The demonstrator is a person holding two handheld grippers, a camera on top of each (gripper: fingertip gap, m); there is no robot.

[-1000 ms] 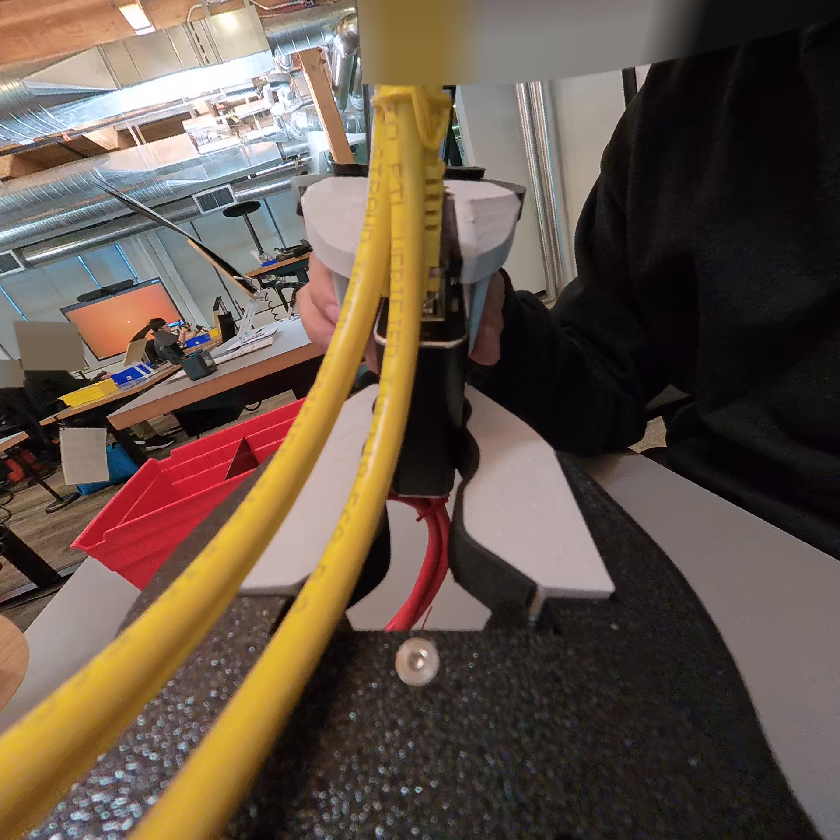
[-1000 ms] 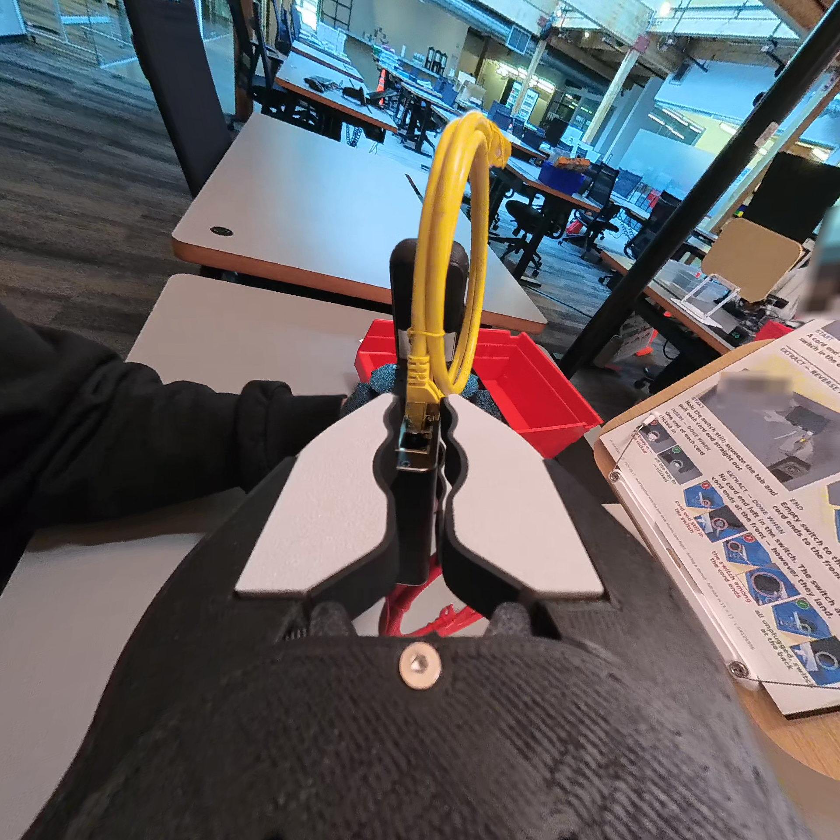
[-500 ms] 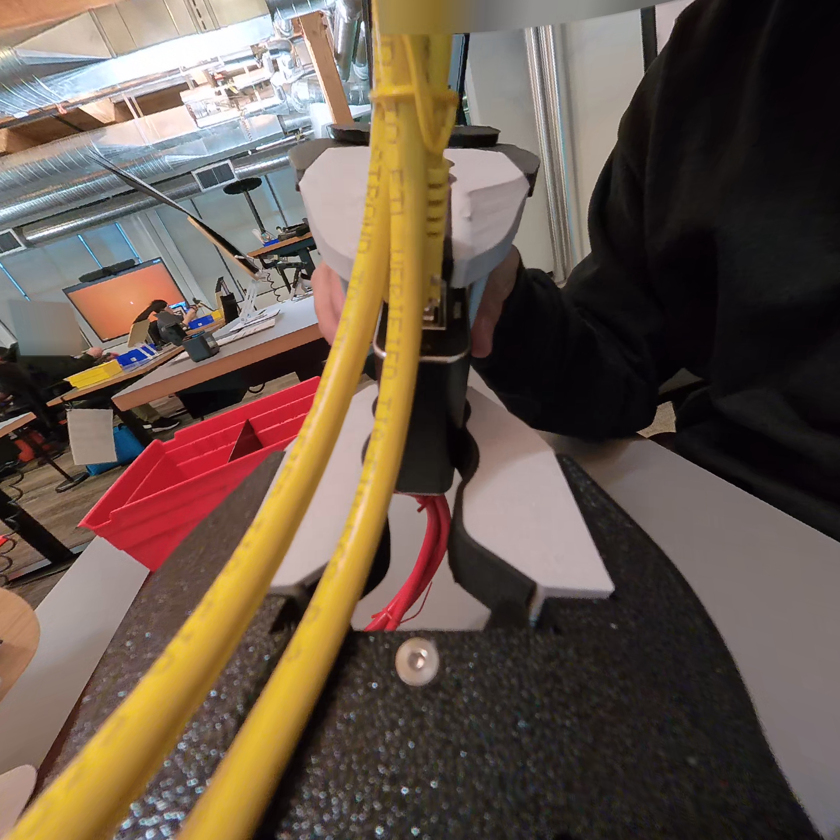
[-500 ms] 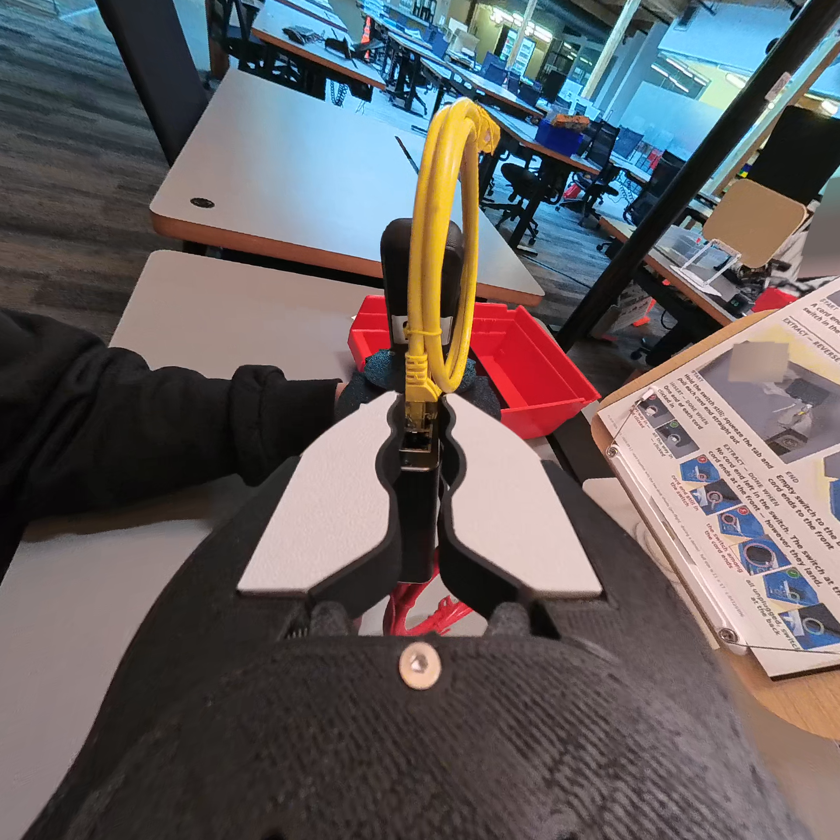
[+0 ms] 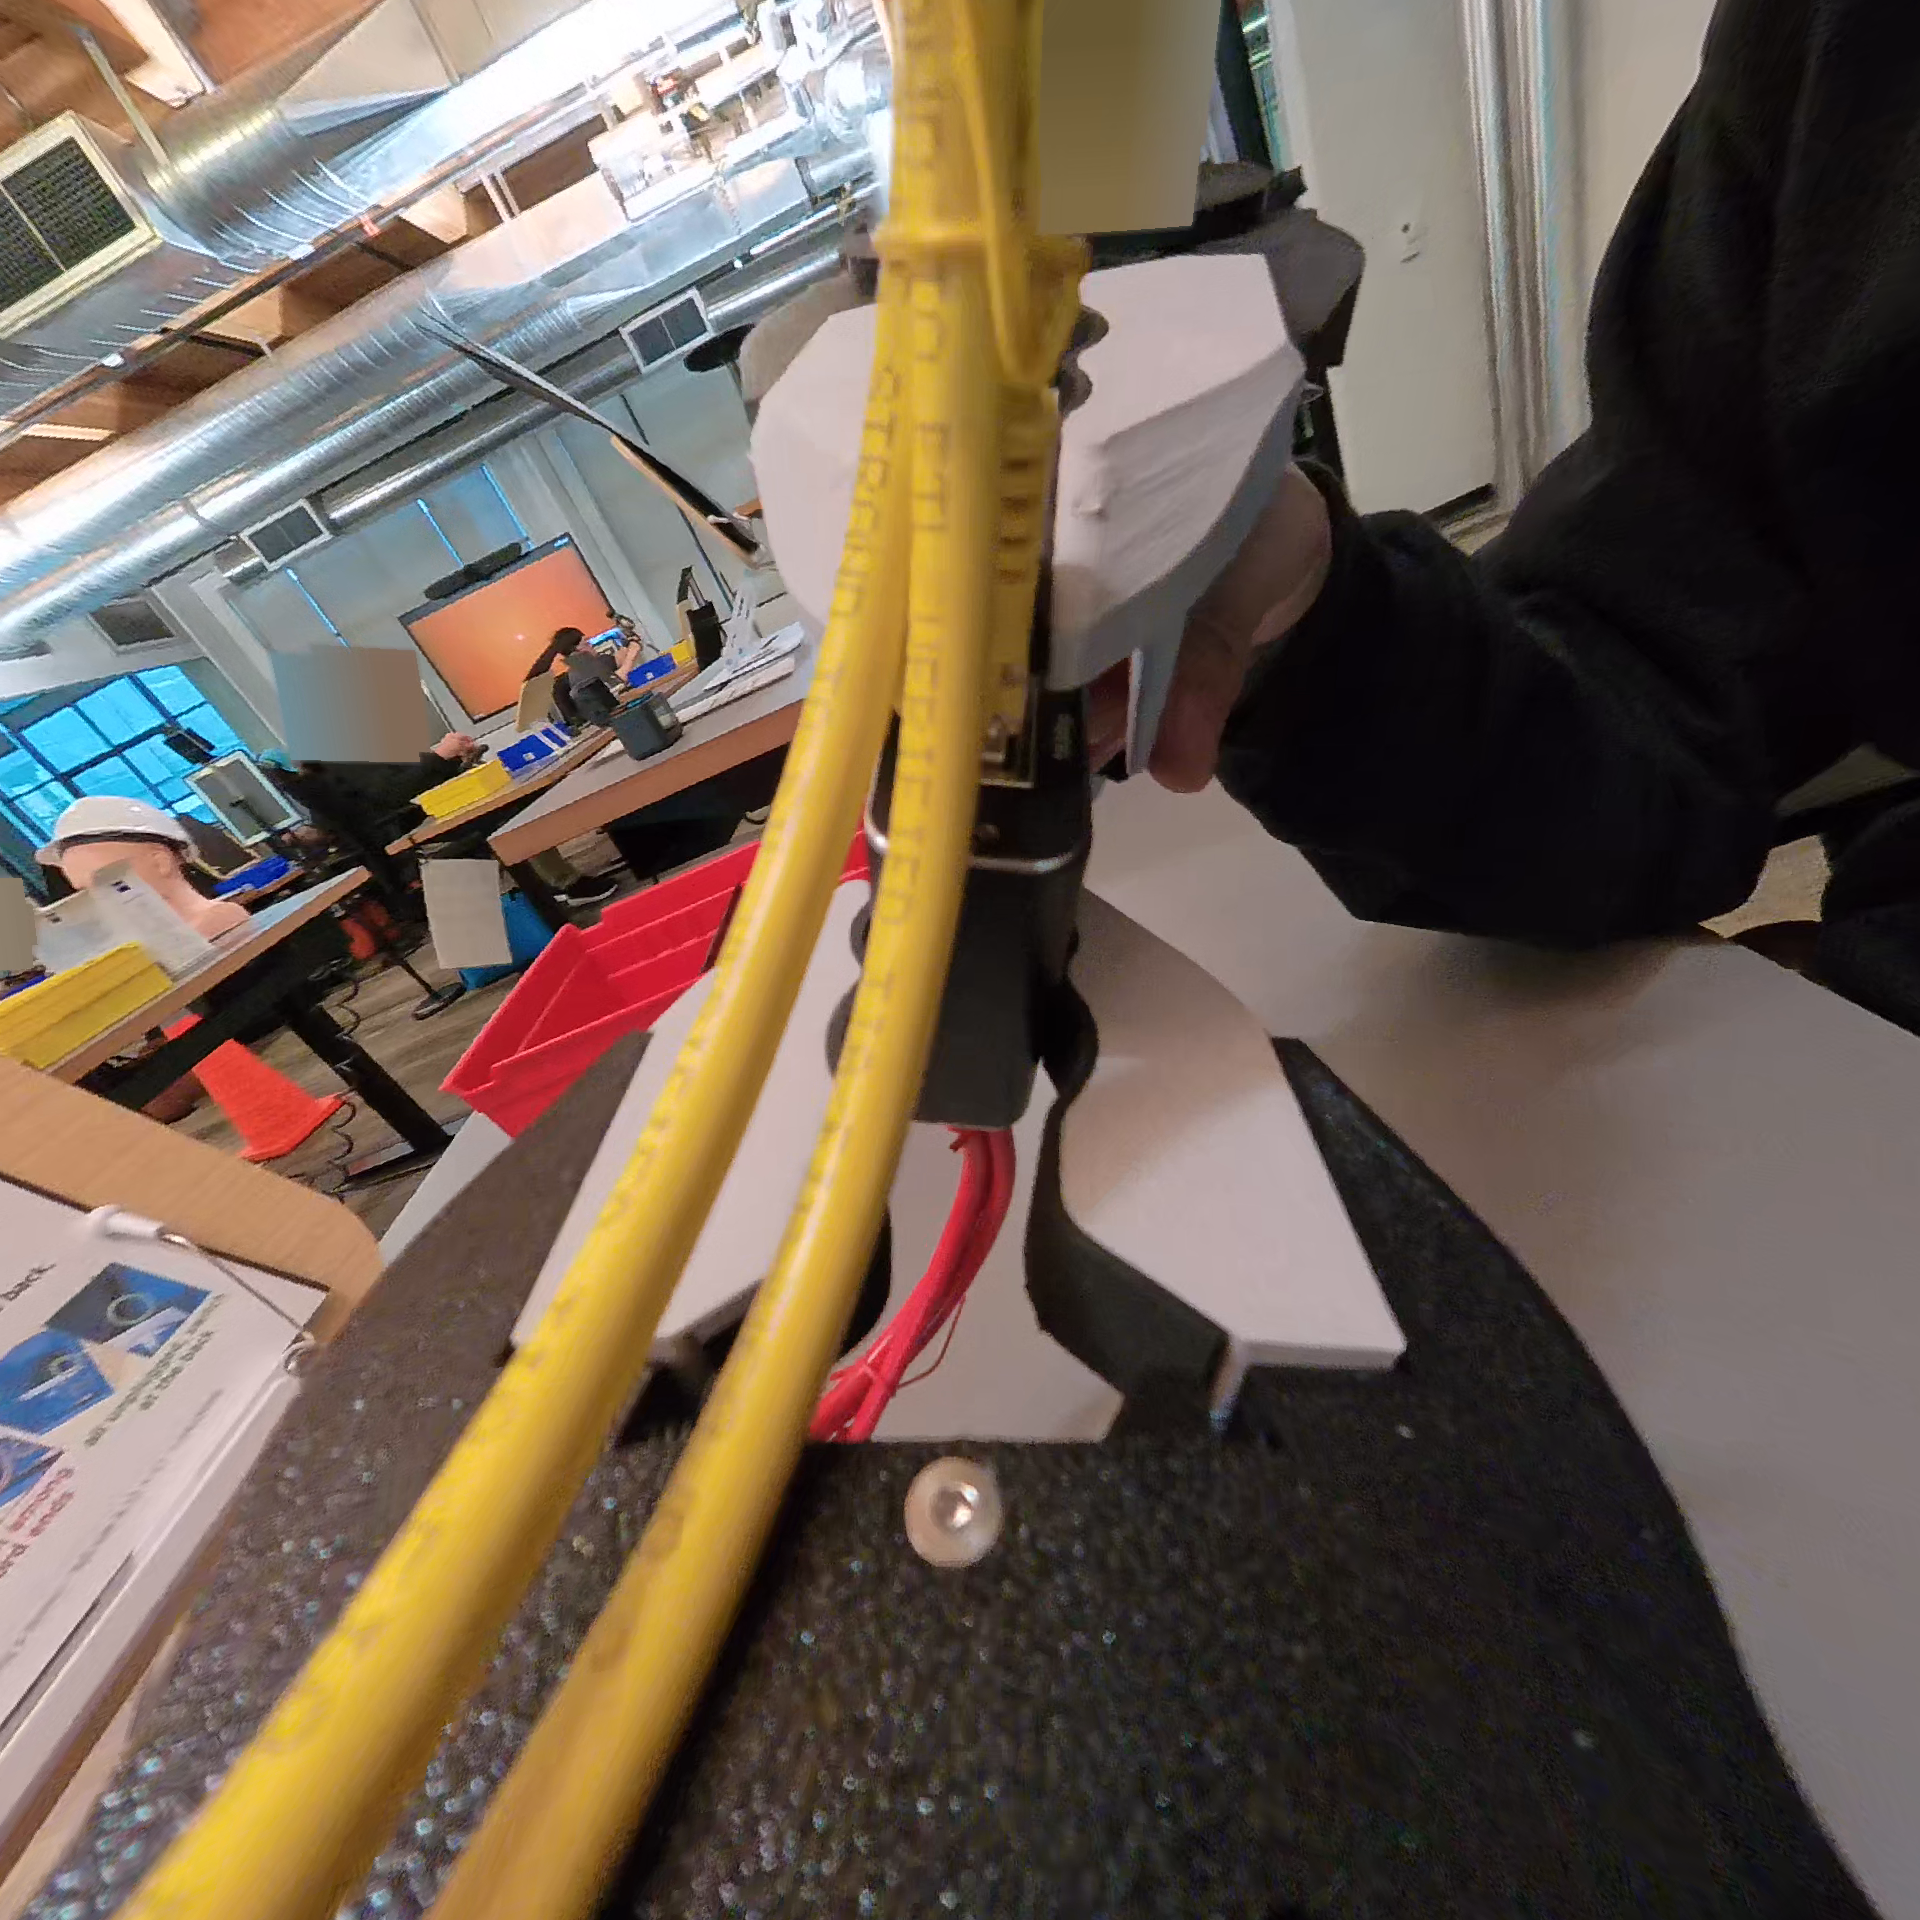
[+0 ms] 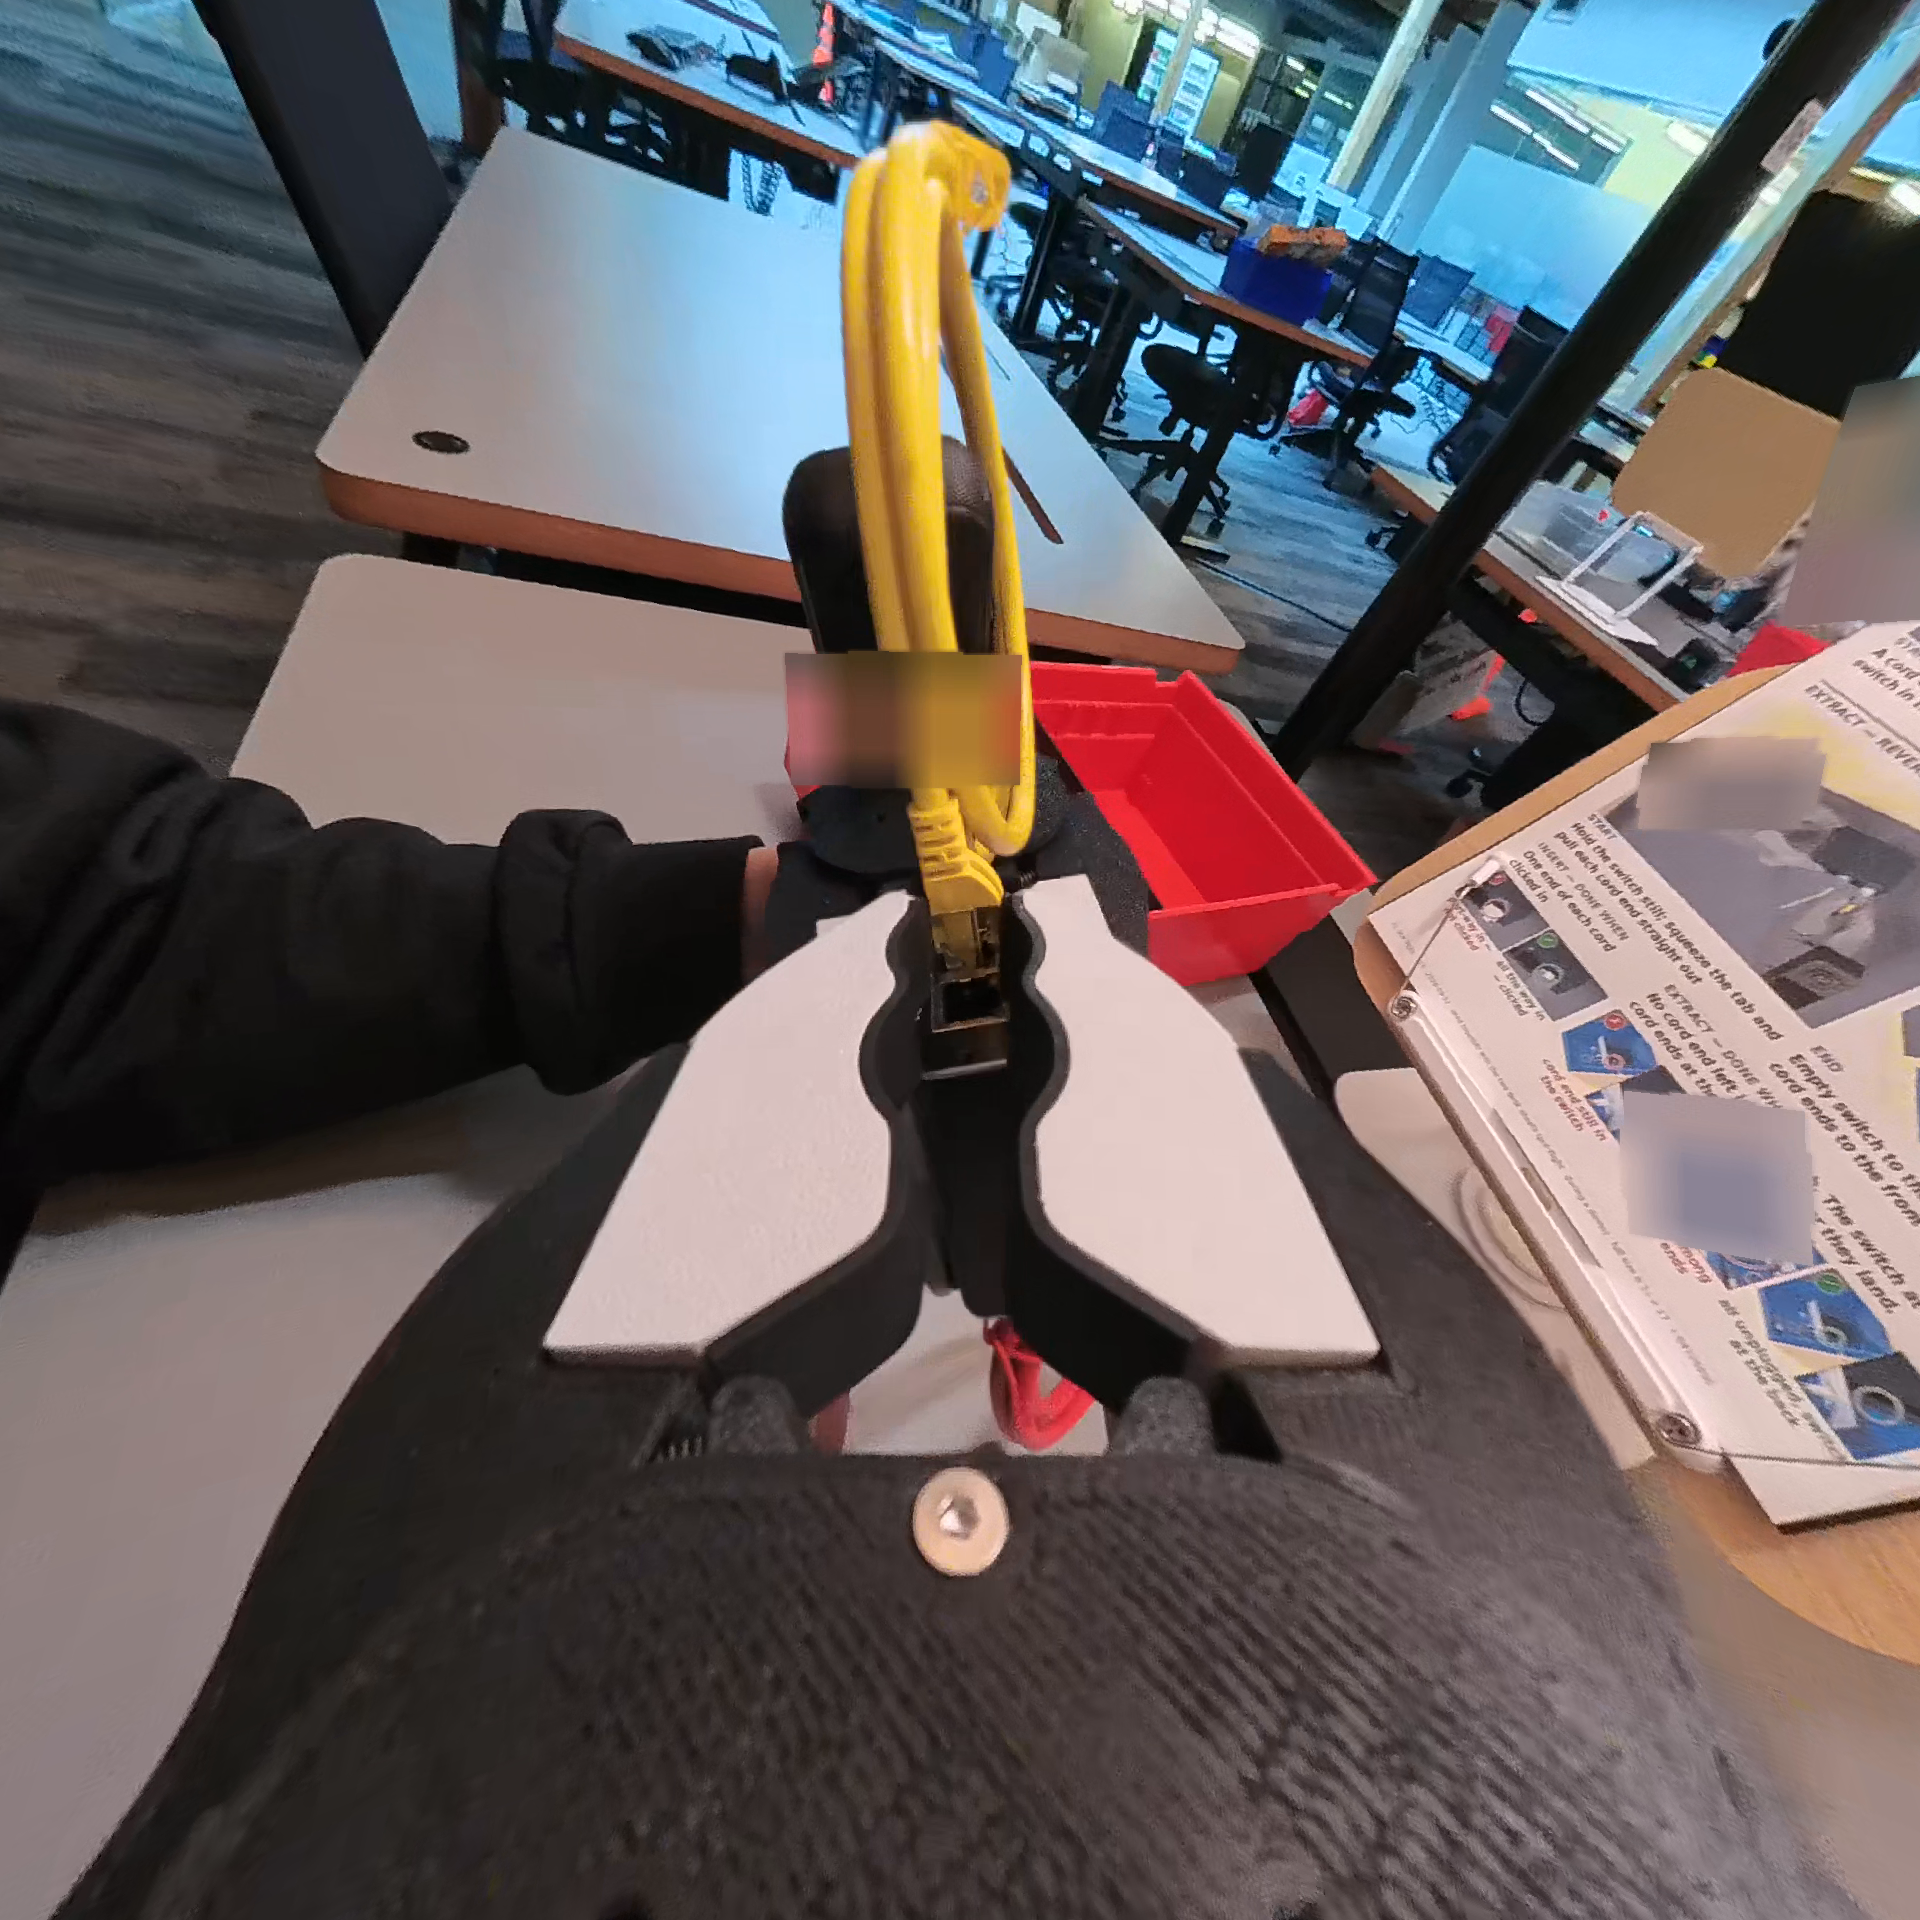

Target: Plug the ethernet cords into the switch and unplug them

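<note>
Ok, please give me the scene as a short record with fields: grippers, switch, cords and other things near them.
left gripper: shut on switch
right gripper: shut on the switch, opposite end
yellow cord: looped above the switch; its plug seems to be in a port
red cords: on the table, under the switch
red bin: on the table, beyond the grippers
sheet: on a board at the right of the right wrist view

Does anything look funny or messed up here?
A bit odd: both grippers, left and right, clamp the same black switch in mid-air. The yellow cord, plugged into it, loops up and drapes over the left gripper. Nothing looks broken or spilled.
</note>
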